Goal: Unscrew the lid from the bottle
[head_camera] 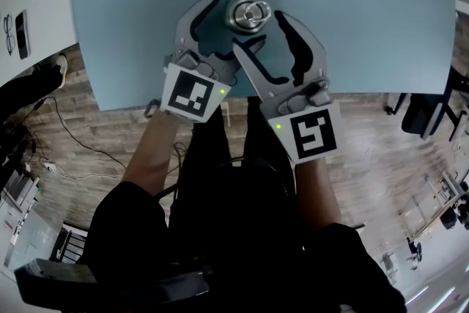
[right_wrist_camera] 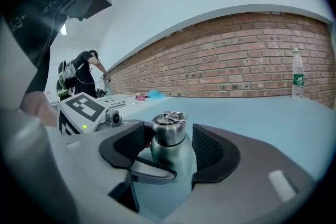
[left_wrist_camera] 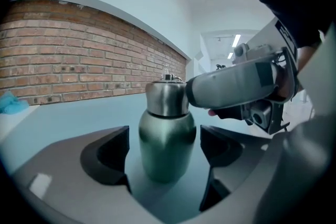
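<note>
Bottle [head_camera: 248,14] stands upright near the close edge of the pale blue surface [head_camera: 366,11], with its lid [head_camera: 248,12] on. It has a dull green body and a silver metal lid with a small ring lying on top.

Both tools reach in from the person's side and cross at the bottle. The left tool [left_wrist_camera: 164,134] is wide open. In the left gripper view its two dark pads sit on either side of the bottle's green body, low down, with a clear gap showing on each side, so it grips nothing. The right tool [right_wrist_camera: 169,139] is open too. In the right gripper view its pads flank the lid and the bottle's shoulder. There is a narrow gap at the right-hand pad; the left-hand pad is so close to the lid that I cannot tell whether it touches. One grey finger [right_wrist_camera: 152,170] of the left tool lies across the front of the bottle's lower body in that view. In the left gripper view, a finger of the right tool [left_wrist_camera: 231,86] comes in level with the lid from the right.

Each tool's marker cube, the left one [head_camera: 192,91] and the right one [head_camera: 311,132], faces up towards the head camera.

A brick wall [right_wrist_camera: 236,60] runs behind the surface. A clear plastic bottle [right_wrist_camera: 297,73] stands far off at the right. A second person [right_wrist_camera: 84,73] stands in the background by another table.
</note>
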Tool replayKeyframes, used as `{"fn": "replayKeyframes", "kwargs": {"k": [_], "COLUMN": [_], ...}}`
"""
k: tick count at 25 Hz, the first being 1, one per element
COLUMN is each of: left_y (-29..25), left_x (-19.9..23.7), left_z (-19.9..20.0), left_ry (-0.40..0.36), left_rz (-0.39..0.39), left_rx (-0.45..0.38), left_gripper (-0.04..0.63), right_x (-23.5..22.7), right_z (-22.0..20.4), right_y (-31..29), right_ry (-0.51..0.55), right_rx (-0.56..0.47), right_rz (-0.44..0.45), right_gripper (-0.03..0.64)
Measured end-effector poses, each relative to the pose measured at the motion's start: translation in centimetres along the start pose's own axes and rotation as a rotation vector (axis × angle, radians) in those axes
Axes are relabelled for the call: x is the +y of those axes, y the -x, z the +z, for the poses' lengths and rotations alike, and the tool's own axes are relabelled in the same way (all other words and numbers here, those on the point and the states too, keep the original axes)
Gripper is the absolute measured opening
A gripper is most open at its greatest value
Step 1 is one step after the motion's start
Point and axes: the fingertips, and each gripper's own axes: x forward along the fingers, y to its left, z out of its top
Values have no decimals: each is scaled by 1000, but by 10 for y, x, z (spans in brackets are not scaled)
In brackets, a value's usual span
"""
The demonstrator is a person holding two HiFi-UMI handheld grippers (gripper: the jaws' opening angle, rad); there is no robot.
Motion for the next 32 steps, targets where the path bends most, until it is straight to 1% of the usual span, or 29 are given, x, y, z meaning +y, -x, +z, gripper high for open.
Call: {"fn": "replayKeyframes", "kwargs": {"k": [8, 14, 22, 27, 32], "left_y": [-10, -14, -21, -23, -24], "left_x": [-2, -6, -7, -5, -5], "left_z": [6, 8, 12, 14, 14], "left_ry": [-29, -45, -53, -58, -57], "left_rz": [-56, -79, -94, -84, -71], "left_rx": [-17, -19, -33, -43, -46], "left_gripper": [403, 402, 400, 399, 388], "right_x": [2, 4, 2, 0, -1], "right_z": [2, 2, 0, 4, 0], "right_y": [-7, -8, -14, -19, -22], "right_ry": [6, -3, 19, 23, 50], "right_rx": [-21, -21, -21, -35, -7], "right_rz": [-54, -69, -98, -140, -160], "right_gripper": [272, 270, 267, 264, 264]}}
